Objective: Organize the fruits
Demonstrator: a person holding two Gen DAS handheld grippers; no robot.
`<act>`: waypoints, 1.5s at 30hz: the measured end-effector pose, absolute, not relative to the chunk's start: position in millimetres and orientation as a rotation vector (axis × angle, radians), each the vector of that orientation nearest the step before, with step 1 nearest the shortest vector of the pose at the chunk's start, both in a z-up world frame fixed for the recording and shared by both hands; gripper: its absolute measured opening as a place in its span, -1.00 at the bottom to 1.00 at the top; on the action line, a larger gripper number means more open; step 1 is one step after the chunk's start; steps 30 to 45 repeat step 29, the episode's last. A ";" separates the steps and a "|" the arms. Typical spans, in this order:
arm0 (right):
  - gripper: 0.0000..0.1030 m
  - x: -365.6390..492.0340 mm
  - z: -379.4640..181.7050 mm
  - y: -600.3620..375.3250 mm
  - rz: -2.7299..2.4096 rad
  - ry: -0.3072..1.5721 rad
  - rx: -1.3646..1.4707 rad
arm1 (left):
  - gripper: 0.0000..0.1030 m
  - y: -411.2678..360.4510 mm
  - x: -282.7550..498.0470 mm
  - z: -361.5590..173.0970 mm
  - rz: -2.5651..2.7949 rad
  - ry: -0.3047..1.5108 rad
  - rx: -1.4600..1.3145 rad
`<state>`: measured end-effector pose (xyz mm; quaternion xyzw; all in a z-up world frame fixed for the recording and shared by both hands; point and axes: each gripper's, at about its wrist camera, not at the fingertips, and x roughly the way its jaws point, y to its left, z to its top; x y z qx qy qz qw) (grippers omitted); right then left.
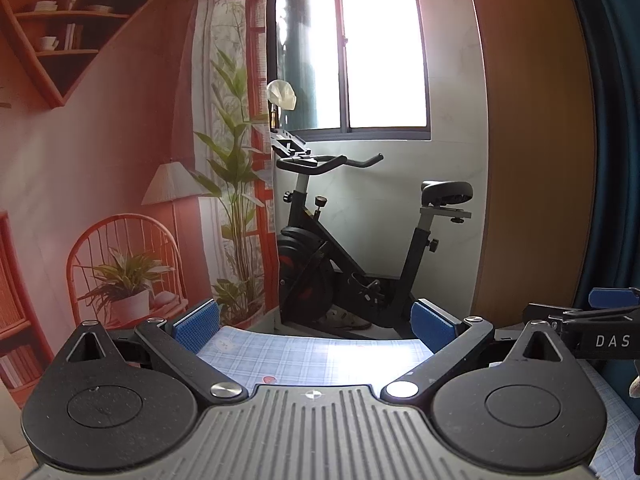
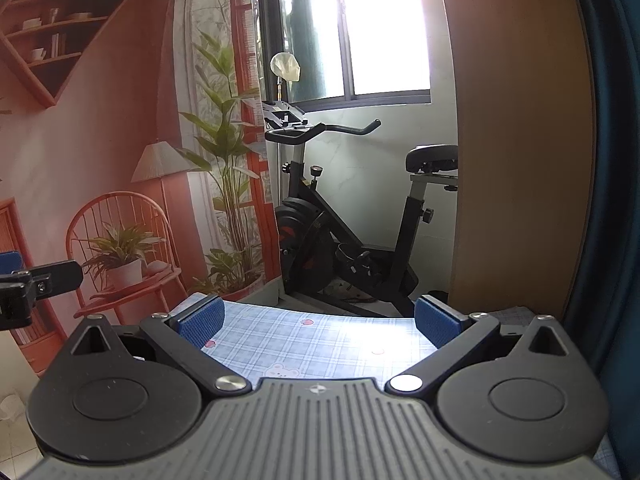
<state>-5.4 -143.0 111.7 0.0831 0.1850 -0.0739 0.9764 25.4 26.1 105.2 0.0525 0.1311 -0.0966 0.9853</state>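
No fruit shows in either view. My left gripper [image 1: 316, 322] stands open above a table covered with a blue checked cloth [image 1: 312, 354], its blue pads [image 1: 198, 326] wide apart with nothing between them. My right gripper [image 2: 318, 320] is open too, its blue pads [image 2: 202, 322] spread over the same cloth [image 2: 316, 340] and holding nothing. Both point nearly level toward the far end of the table. The right gripper's side [image 1: 592, 322] juts in at the right edge of the left wrist view. A part of the left gripper [image 2: 36, 284] shows at the left edge of the right wrist view.
Beyond the table's far edge stands a black exercise bike [image 1: 340, 248] under a bright window [image 1: 380, 44]. A printed backdrop [image 1: 120, 160] with a chair, plants and shelves hangs at left. A wooden panel [image 1: 528, 140] and a dark blue curtain [image 1: 616, 140] rise at right.
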 end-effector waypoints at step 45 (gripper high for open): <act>1.00 -4.6 111.0 -147.4 -0.125 0.383 0.151 | 1.00 28.2 28.8 103.5 -0.192 0.289 0.083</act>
